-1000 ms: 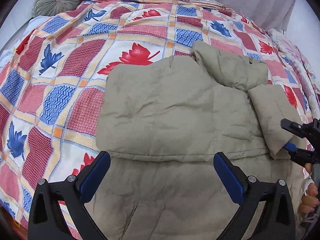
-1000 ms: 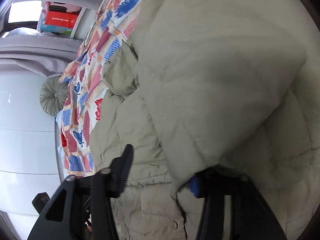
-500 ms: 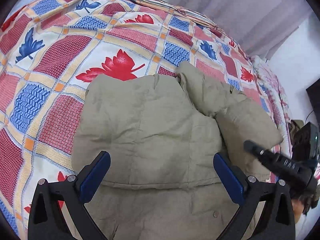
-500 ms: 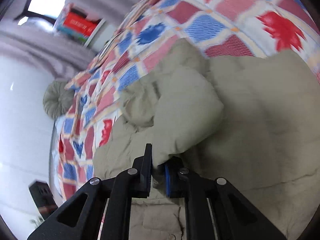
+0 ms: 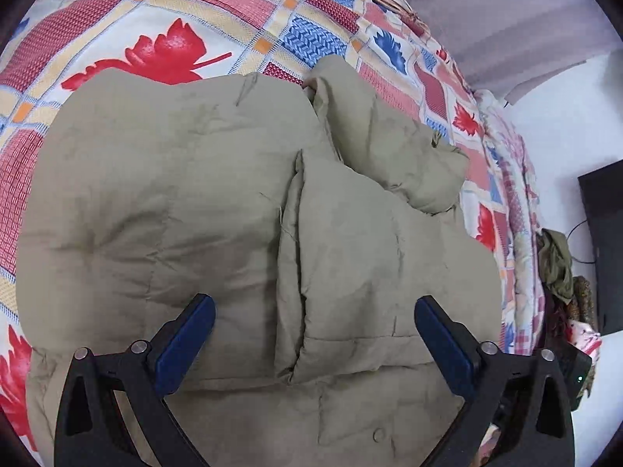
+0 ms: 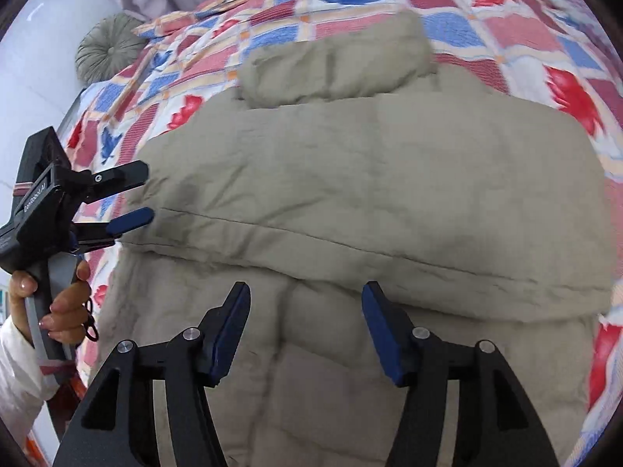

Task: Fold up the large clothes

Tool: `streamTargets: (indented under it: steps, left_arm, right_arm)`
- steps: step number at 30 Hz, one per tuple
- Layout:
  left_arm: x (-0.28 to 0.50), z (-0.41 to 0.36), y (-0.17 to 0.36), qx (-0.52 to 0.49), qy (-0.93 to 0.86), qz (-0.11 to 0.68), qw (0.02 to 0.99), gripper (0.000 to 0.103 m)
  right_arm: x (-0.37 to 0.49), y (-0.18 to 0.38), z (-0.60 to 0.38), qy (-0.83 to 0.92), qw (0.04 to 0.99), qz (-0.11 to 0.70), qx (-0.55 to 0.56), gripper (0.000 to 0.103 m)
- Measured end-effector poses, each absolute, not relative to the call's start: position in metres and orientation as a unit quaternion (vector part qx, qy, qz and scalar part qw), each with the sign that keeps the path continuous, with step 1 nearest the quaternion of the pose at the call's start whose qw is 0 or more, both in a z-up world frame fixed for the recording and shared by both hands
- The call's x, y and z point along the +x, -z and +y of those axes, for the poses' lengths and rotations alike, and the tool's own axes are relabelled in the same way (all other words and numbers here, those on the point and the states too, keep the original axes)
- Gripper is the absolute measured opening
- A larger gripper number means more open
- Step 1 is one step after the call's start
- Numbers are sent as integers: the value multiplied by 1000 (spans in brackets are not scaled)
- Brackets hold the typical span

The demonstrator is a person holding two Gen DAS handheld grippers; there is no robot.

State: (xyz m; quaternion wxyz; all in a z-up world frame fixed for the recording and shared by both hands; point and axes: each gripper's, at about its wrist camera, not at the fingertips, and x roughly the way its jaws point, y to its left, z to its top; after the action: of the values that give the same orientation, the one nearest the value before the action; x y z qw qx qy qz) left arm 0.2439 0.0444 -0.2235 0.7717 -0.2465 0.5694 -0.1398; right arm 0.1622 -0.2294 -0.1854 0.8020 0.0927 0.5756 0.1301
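A khaki padded jacket point(image 5: 194, 214) lies partly folded on the bed, with both sleeves laid over its body and the hood point(image 5: 389, 148) bunched at the far side. It also fills the right wrist view point(image 6: 370, 163). My left gripper point(image 5: 311, 342) is open and empty, just above the jacket's folded edge. It shows from the side in the right wrist view point(image 6: 136, 194), at the jacket's left edge. My right gripper point(image 6: 303, 327) is open and empty above the jacket's lower half.
A bedspread with red and blue leaf squares point(image 5: 175, 46) covers the bed. A round green cushion point(image 6: 107, 52) sits at the head. Clothes are heaped beside the bed point(image 5: 557, 260), near a dark cabinet point(image 5: 603, 241). Curtains point(image 5: 506, 19) hang behind.
My right gripper let go of the sleeve, which now lies folded over the jacket's body, and it drew back and opened. The left gripper moved closer over the jacket.
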Motion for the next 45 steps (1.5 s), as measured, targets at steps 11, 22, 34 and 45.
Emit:
streamTargets:
  steps: [11, 22, 34, 45]
  left_arm:
    - [253, -2, 209, -136, 113, 568, 804, 11]
    - [245, 33, 210, -87, 8, 562, 822, 16]
    - [241, 16, 183, -92, 42, 536, 838, 16]
    - [248, -7, 239, -55, 20, 562, 825, 16]
  right_arm:
    - [161, 188, -382, 81, 834, 541, 73, 11]
    - [167, 223, -377, 86, 818, 562, 82, 9]
    - [156, 159, -435, 95, 830, 498, 231, 13]
    - [228, 234, -407, 56, 811, 537, 225, 9]
